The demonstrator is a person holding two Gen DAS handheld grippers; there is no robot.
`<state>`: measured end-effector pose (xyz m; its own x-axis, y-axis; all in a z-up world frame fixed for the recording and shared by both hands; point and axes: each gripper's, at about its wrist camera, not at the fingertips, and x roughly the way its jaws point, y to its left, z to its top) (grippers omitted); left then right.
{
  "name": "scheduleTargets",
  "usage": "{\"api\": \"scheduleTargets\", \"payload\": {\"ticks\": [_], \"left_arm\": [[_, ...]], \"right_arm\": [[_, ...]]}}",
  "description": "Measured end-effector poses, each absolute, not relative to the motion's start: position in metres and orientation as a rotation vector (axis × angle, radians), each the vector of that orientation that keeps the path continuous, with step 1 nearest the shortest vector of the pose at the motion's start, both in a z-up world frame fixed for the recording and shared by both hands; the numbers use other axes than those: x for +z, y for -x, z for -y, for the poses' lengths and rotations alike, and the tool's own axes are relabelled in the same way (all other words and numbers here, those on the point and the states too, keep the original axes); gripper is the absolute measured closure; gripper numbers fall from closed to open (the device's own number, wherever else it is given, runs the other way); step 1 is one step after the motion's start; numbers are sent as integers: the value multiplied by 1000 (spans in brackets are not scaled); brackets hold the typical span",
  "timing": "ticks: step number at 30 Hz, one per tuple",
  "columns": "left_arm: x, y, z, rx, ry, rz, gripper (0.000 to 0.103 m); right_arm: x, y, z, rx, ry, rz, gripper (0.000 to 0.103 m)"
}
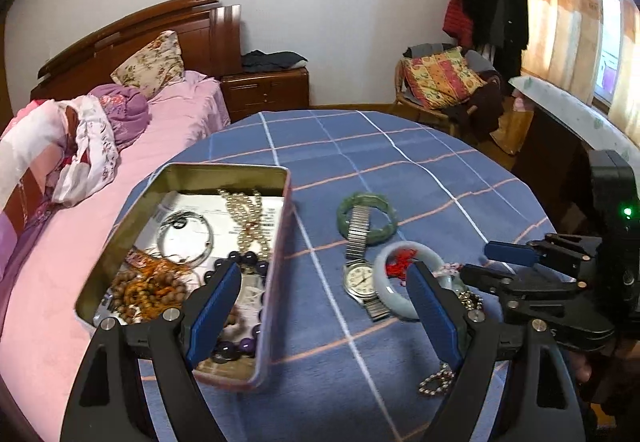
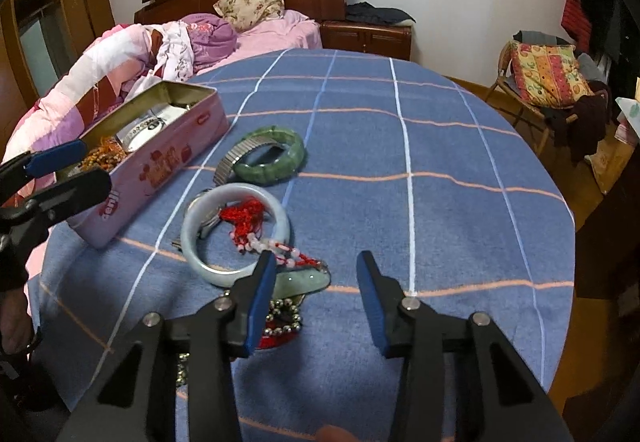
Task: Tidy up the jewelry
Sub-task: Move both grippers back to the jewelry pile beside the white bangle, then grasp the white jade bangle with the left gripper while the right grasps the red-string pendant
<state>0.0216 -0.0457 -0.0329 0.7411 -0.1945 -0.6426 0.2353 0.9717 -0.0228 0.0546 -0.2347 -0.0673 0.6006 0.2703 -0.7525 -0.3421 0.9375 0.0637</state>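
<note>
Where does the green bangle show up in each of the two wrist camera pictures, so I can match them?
Left wrist view: the green bangle lies right of centre on the blue checked cloth, the wristwatch strap across it.
Right wrist view: the green bangle lies left of centre, just beyond the pale bangle.
Shared landmark: the pink tin, left of the bangle in both.

Pink tin (image 2: 160, 165), printed lettering on side, too blurred to read

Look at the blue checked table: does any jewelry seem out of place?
Yes. The wristwatch lies draped across the green bangle and against the pale bangle, outside the tin.
</note>
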Motion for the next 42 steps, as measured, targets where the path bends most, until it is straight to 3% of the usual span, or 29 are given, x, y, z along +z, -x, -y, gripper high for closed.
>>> {"api": "scheduleTargets", "payload": {"ticks": [13,15,17,22,23,25,27,29,32,42], "left_arm": [[-47,-31,77,-295,-110,-741,19],[-49,-34,82,-310,-115,-756,25],[-54,-39,87,-323,-121,-783,40],[-63,-48,96,-351,-126,-830,50],[-66,-50,98,-356,-125,-845,58],[-71,-52,100,-350,-133,-862,62],[-73,-53,100,-338,-136,-866,66],[-73,-54,97,-323,-134,-866,81],[-71,-55,94,-329,-126,-868,91],[-63,-45,91,-334,-112,-836,94]], "right_arm": [[-78,-54,226,415,131,-920,76],[-80,-51,225,410,148,-908,76],[-79,-55,227,404,136,-910,76],[-79,-62,227,398,139,-902,76],[-79,-62,226,402,141,-901,79],[-79,-62,224,426,138,-903,88],[-78,-62,222,427,152,-895,90],[-78,-61,222,431,147,-894,95],[-77,-61,226,424,124,-889,96],[-54,-51,236,413,84,-803,97]]}}
